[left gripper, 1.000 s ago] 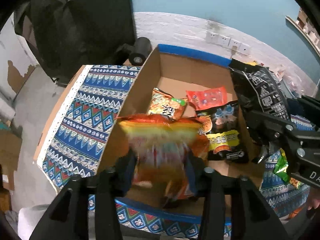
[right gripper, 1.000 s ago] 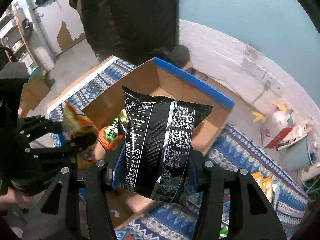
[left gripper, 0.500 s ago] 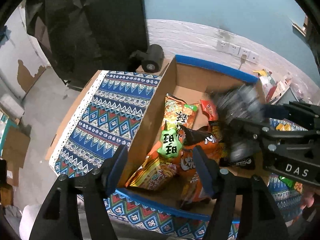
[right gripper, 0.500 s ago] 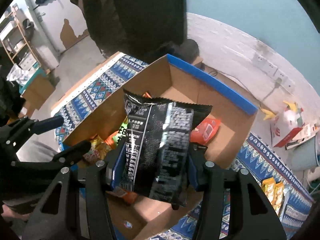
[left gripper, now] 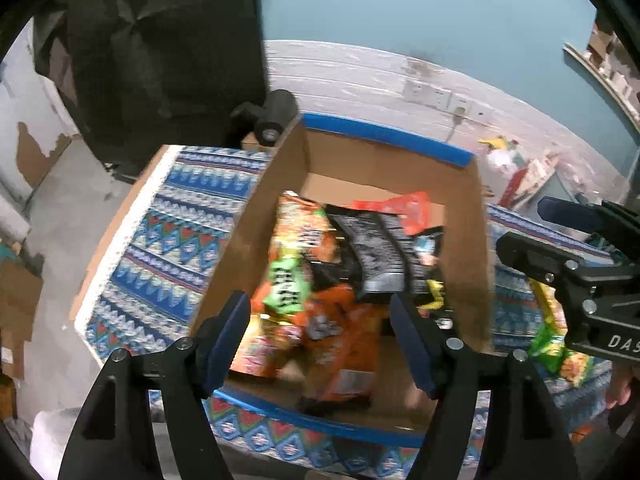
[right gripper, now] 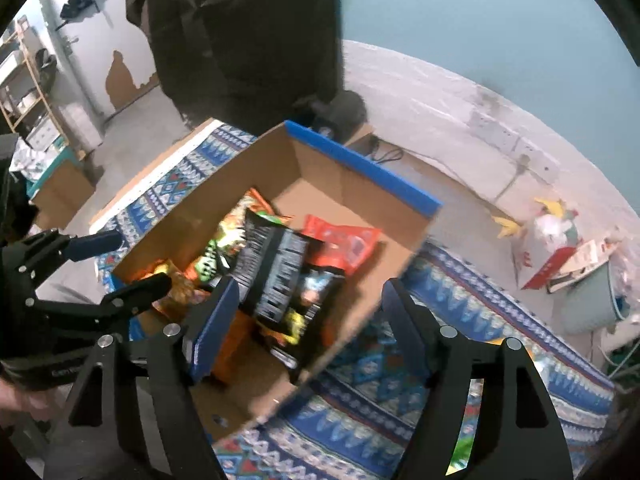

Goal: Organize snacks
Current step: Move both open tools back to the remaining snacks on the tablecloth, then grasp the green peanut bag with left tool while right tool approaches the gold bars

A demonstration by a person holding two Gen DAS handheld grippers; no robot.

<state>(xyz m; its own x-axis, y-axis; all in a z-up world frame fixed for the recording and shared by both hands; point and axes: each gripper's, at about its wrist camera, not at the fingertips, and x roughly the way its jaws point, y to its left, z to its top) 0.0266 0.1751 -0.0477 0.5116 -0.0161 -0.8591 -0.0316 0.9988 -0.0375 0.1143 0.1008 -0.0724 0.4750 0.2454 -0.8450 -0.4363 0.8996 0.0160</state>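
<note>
Both tongs hang spread and empty above an open cardboard box with blue-taped rims. Their jaws have just been opening, and nothing sits between them.

Below and ahead of the left tongs, the snacks lie heaped in the box: an orange bag nearest, a bag with a green label just left of it, a black bag lying across the middle, and a red packet at the far side. The right tongs see the same heap below and to their left, the black bag on top.

The step in hand appears to be letting go and drawing clear. To do it well, both tongs should probably lift straight up with jaws wide, so that no pad snags a bag's edge and drags it back out. The two tongs are near each other over the box, so they should part sideways as they rise.

More snacks lie on the patterned surface, to the right of the box beneath the right tongs. These look like the next pick. The pile is uneven, so later bags would likely sit better in the bare far corner.
</note>
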